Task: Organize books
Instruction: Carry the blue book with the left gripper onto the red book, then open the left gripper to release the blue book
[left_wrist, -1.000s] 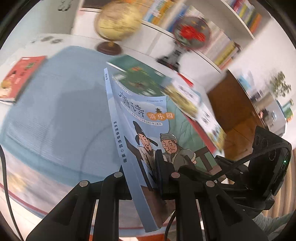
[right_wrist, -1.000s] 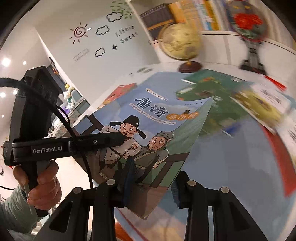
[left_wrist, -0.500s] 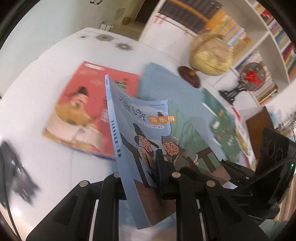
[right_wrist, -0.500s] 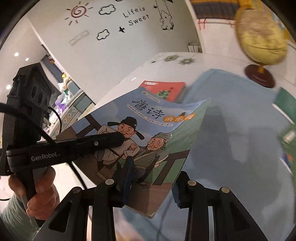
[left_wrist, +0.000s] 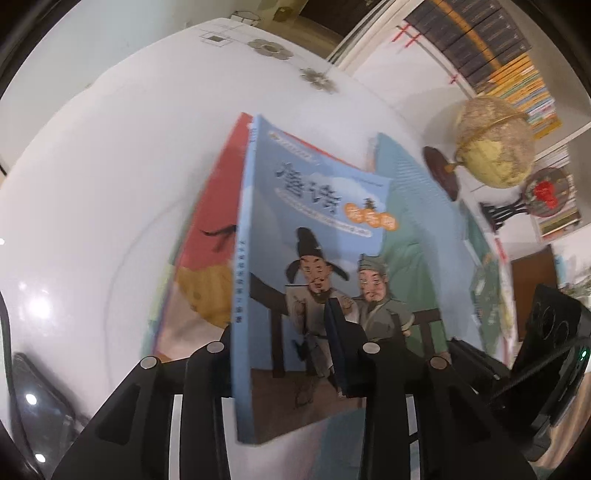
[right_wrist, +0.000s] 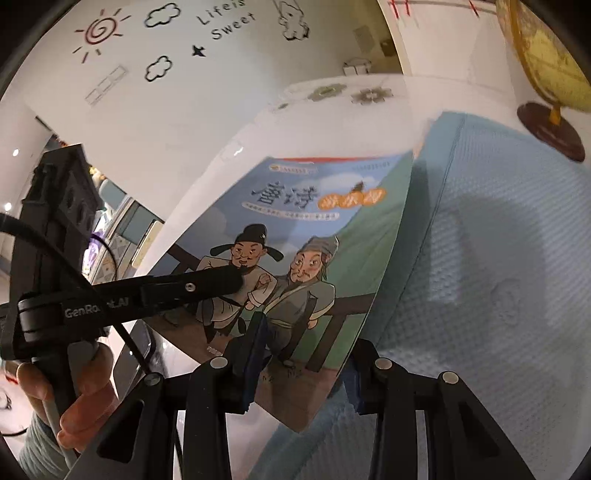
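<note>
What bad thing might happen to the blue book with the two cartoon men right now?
The left gripper is opening, so the blue book may soon hang from the right gripper alone and sag or slip. It could land crooked on the red book underneath, or slide off it.

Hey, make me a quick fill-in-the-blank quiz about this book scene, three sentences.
1. The blue book is held above a ____ book lying on the white table.
2. The cover shows ____ cartoon men.
3. Beside the pale blue mat stands a yellowish ____ on a dark round base.

Missing words: red; two; globe
</note>
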